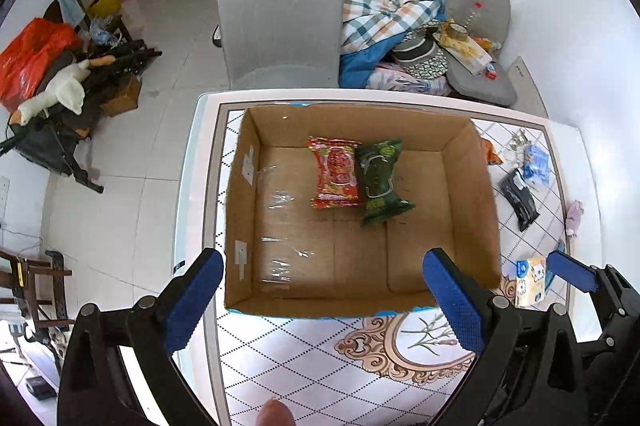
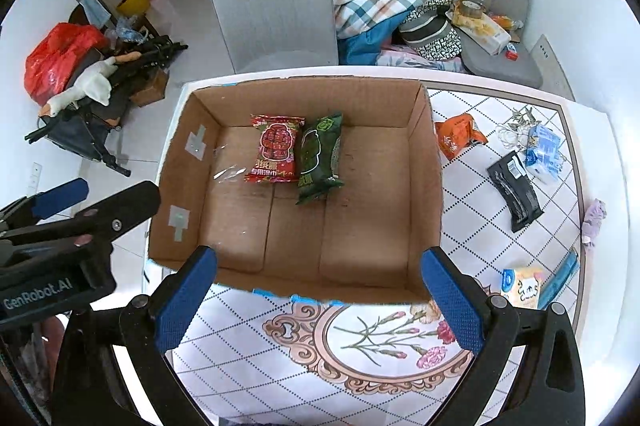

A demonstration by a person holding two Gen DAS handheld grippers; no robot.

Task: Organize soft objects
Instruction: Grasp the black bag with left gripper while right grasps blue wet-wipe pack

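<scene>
two packs are already lying side by side in the cardboard box (image 2: 424, 185), a red pack (image 2: 276, 149) touching a green pack (image 2: 320, 157) toward its far wall. still waiting on the table to the right are an orange packet (image 2: 458, 139), a black pouch (image 2: 516, 191), a blue tissue pack (image 2: 544, 149) and a yellow tissue pack (image 2: 522, 286). probably the nearest one should be taken next, pinched across its middle so it is not sagging. the right gripper (image 2: 320, 290) and left gripper (image 1: 324, 290) are hovering over the box's near edge, both spread wide and holding nothing.
</scene>
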